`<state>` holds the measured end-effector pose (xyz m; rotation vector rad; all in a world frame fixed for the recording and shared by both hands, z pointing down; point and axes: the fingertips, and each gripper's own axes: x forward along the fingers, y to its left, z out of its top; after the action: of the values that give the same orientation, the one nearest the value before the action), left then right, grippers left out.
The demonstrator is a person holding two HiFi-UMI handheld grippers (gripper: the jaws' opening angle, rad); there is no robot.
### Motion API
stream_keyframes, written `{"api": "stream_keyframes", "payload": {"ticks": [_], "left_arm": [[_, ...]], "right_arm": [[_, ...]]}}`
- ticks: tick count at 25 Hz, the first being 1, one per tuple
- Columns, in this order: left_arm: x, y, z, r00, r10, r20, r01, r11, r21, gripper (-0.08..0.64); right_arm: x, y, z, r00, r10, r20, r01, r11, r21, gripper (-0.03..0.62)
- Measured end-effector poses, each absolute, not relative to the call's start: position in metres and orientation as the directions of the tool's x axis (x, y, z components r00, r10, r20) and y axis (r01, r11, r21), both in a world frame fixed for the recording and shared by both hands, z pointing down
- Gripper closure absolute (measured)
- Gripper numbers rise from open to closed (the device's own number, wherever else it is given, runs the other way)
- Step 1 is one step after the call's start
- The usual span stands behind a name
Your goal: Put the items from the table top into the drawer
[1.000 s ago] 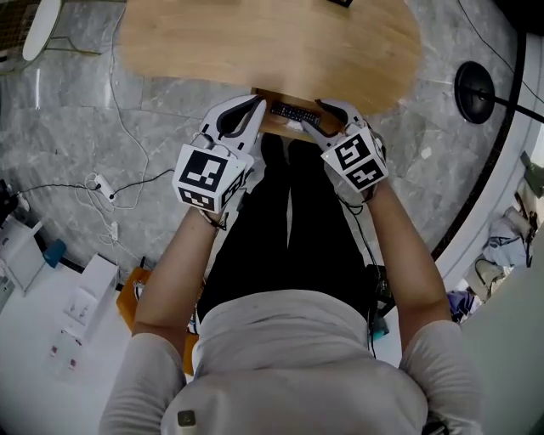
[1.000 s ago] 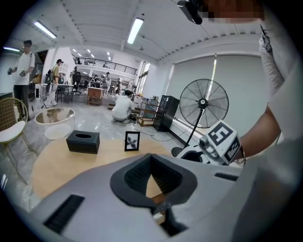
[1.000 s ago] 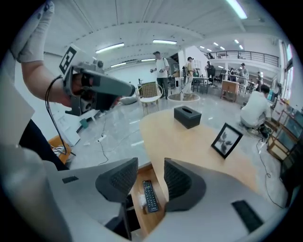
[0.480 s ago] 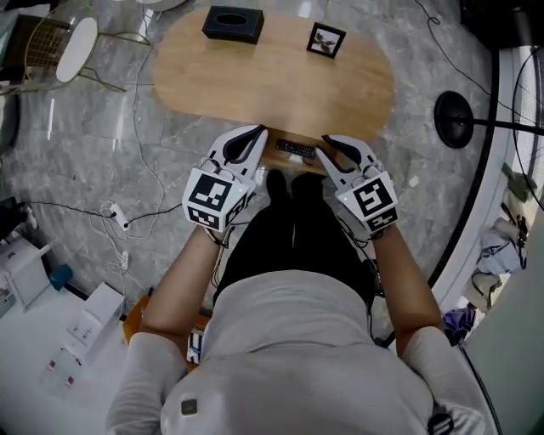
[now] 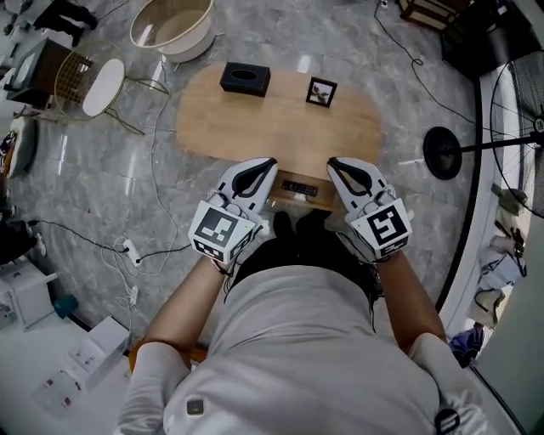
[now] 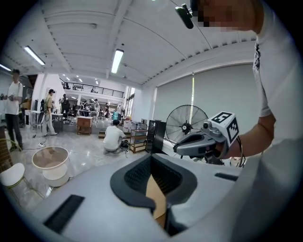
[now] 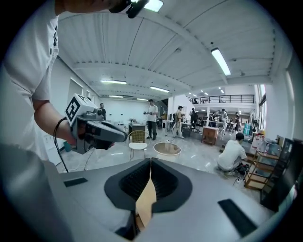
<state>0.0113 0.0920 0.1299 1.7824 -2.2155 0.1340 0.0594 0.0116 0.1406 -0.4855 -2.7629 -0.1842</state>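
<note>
Head view looks down on the left hand-held gripper [image 5: 268, 164] and the right hand-held gripper [image 5: 334, 163], side by side over the open drawer [image 5: 293, 200] at the table's [image 5: 272, 127] near edge. The left one's jaws meet, empty. The right one's jaws have just closed on nothing. A black box [image 5: 245, 78] and a picture frame [image 5: 321, 92] stand on the table's far side, and a dark flat item [image 5: 299, 188] lies in the drawer.

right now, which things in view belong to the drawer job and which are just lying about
Job: black box and picture frame on the table; open drawer with a dark flat item in it.
Lying about: beige tub, round-seat wire chair, fan stand.
</note>
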Motion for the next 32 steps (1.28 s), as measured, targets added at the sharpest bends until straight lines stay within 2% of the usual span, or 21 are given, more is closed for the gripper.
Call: {"api": "stream_keyframes", "payload": {"ticks": [11, 22, 32], "left_arm": [[0.059, 0.121, 0.053, -0.196, -0.967, 0.164, -0.978, 0.204, 0.035, 0.551], [0.088, 0.14, 0.025, -0.193, -0.974, 0.116, -0.98, 0.198, 0.03, 0.551], [0.149, 0.097, -0.001, -0.204, -0.976, 0.069, -0.977, 0.207, 0.041, 0.551]], "right_arm": [[0.107, 0.037, 0.061, -0.93, 0.3, 0.212, 0.332, 0.934, 0.135, 0.565], [0.151, 0.035, 0.021, -0.94, 0.317, 0.126, 0.329, 0.939, 0.097, 0.566], [0.226, -0.009, -0.003, -0.94, 0.324, 0.11, 0.336, 0.934, 0.124, 0.566]]}}
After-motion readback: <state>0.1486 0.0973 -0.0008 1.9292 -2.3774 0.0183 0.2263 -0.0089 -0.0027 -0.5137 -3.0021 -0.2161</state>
